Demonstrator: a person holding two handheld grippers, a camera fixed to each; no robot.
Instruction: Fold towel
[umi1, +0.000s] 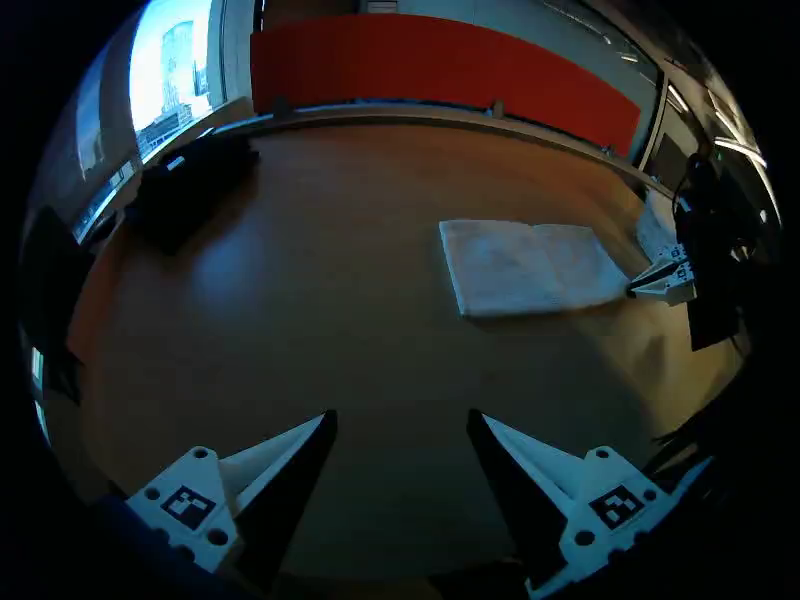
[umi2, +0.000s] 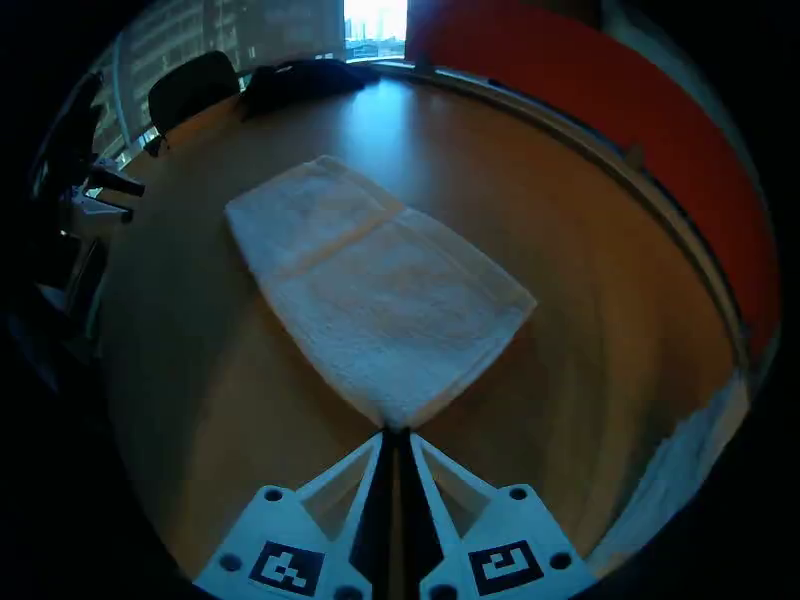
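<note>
Towel (umi2: 380, 290), white rectangular terry cloth, lies flat on the brown wooden table (umi2: 600, 330), directly ahead of the right gripper (umi2: 397, 435), whose jaws appear pinched on its near corner. Left gripper (umi1: 400, 415) gapes wide, empty, well back from it. Likely soft, light, limp: take it by the corners.

- The left gripper (umi1: 400, 418) is pointing forward and slightly downward, with its two fingers (umi1: 290, 450) spread wide apart.
- The right gripper (umi2: 396, 436) is also tilting forward and down, its fingers (umi2: 350, 480) drawn almost together, leaving a thin dark slit between them.
- Its tips are pinching the near corner of the towel (umi2: 380, 300).
- In the left gripper view, the right gripper is sitting low at the far right, well apart from the left one, tips pointing left.
</note>
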